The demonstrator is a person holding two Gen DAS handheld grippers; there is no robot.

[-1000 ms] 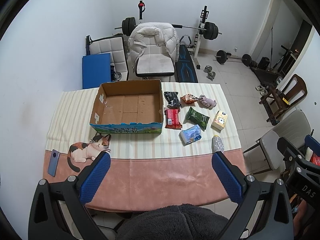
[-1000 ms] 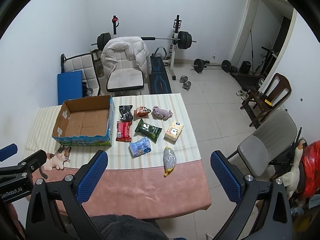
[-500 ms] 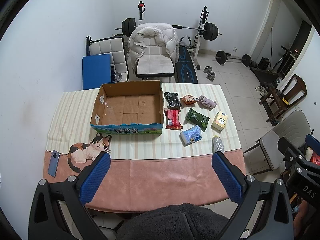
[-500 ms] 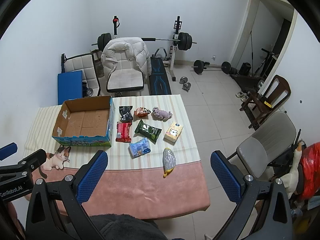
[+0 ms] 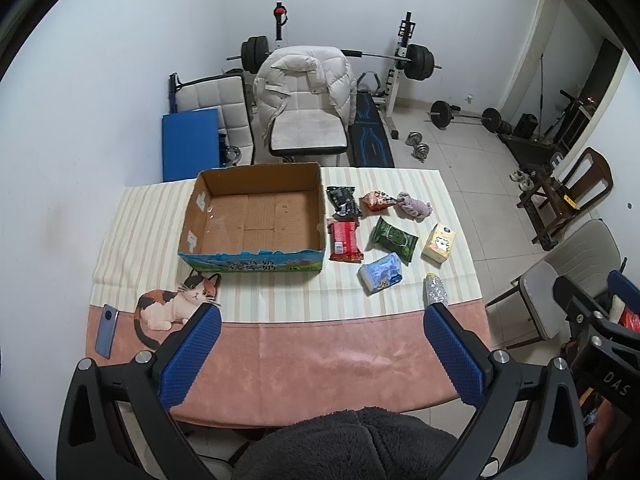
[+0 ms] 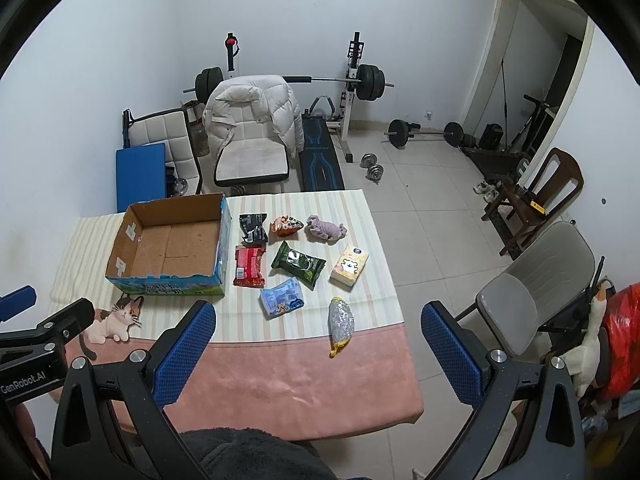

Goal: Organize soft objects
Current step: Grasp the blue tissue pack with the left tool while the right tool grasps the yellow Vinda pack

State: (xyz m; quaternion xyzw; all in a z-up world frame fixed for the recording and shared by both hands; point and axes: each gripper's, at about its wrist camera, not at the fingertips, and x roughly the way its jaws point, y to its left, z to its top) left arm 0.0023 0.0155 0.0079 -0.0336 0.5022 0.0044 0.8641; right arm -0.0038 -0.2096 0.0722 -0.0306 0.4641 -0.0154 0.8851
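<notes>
The table (image 5: 304, 356) carries an open cardboard box (image 5: 256, 216), the landmark here, with nothing inside it. Right of the box lie the soft packets: a red pack (image 5: 345, 239) just beside its wall, a black pack (image 5: 343, 201) behind that, a green pack (image 5: 394, 239), a yellow tissue pack (image 5: 439, 243), a blue pack (image 5: 380, 273) and a purple plush (image 5: 414, 206). Only the right wrist view shows the silver pouch (image 6: 341, 325) whole; only the left shows the phone (image 5: 106, 330), left of and nearer than the box. The left gripper (image 5: 320, 354) and right gripper (image 6: 316, 354) hover near the table's front edge, jaws wide apart, holding nothing.
</notes>
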